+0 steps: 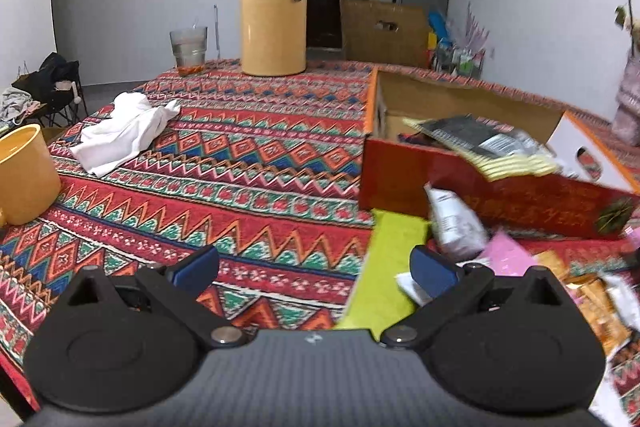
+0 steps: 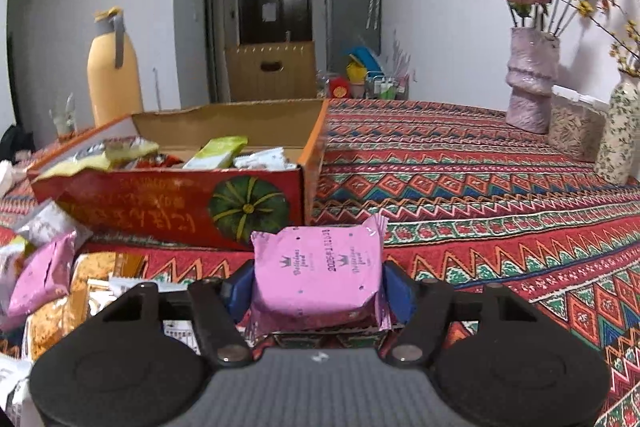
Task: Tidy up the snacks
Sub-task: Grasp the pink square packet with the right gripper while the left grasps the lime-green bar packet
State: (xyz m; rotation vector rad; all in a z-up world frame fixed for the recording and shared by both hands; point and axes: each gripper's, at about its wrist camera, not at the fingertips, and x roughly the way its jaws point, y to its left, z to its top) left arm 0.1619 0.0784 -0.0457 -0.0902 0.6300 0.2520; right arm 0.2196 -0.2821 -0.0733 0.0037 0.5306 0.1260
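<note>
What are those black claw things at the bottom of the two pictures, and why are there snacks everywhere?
Those claws are grippers. A person holds one in each hand, and each has a little camera that looks out along its two fingers. So one picture comes from the left gripper and the other from the right gripper.

Both look over a table with a colourful patterned cloth. On it stand a red cardboard box with some snacks already inside, a yellow jug, a glass, a white cloth and vases of flowers. More snack packets lie in a loose pile in front of the box.

The left gripper is open and holds nothing. The right one has a pink snack packet between its blue pads, which seem to press its sides.
</note>
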